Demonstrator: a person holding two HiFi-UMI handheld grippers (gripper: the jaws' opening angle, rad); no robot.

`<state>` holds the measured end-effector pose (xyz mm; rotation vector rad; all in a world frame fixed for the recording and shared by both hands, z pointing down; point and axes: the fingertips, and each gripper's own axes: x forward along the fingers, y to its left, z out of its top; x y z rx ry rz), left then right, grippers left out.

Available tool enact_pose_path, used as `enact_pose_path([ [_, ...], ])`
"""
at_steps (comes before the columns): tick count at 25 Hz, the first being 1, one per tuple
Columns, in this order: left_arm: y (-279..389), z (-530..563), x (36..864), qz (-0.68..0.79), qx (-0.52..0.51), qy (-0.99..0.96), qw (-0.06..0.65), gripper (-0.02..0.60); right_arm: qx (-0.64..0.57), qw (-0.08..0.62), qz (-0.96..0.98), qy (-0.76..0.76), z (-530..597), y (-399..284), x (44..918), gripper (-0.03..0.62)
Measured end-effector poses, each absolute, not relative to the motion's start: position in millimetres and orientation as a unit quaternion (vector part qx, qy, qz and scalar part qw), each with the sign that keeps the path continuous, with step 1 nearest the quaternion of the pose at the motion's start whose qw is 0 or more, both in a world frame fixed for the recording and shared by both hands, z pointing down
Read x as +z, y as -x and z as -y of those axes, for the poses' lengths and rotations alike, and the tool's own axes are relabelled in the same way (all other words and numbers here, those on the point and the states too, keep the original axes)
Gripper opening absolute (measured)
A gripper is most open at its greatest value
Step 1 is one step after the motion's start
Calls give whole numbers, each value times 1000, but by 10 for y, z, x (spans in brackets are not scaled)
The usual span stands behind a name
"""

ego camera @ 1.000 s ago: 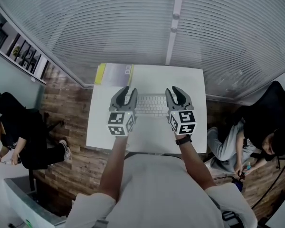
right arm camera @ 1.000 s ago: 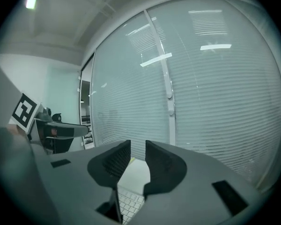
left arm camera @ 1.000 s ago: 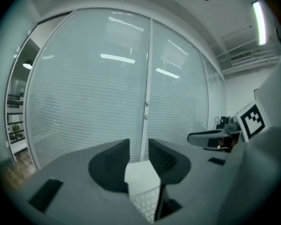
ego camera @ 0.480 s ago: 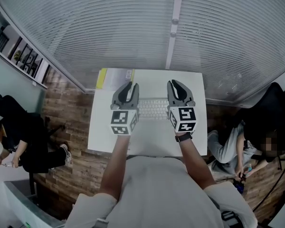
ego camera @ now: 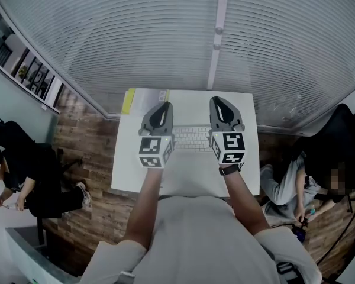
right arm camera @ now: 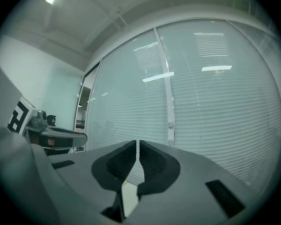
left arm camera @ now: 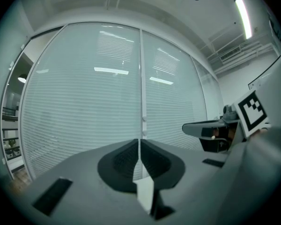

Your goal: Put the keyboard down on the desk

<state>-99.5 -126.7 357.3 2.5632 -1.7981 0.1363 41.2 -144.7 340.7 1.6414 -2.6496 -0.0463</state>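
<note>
The white keyboard (ego camera: 192,138) lies flat on the white desk (ego camera: 183,179), between my two arms. My left gripper (ego camera: 160,110) hovers over the keyboard's left end and my right gripper (ego camera: 219,105) over its right end, both lifted clear of it. Both pairs of jaws have just been closing and now stand shut with nothing between them. In the left gripper view the left gripper (left arm camera: 139,148) points level at the window blinds, with the right gripper (left arm camera: 210,128) beside it. The right gripper view shows the right gripper (right arm camera: 137,150) shut the same way, the left gripper (right arm camera: 56,138) at its left.
A yellow-edged sheet (ego camera: 128,100) lies at the desk's far left corner. Window blinds (ego camera: 165,34) rise right behind the desk. One person (ego camera: 23,170) sits on the wooden floor side at left, another (ego camera: 319,176) sits at right.
Both grippers have risen off the keyboard's ends and their jaws have gone from open to shut. The keyboard stays on the desk.
</note>
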Motion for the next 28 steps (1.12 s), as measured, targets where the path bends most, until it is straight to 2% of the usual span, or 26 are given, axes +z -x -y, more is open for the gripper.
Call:
enact_pose_path([
  [18, 987, 1192, 3382, 590, 10, -808, -13, 14, -15, 10, 848, -530, 1359, -372, 3346, 11],
  [28, 986, 1198, 3501, 593, 4, -805, -10, 14, 3, 20, 844, -536, 1305, -398, 3608, 11],
])
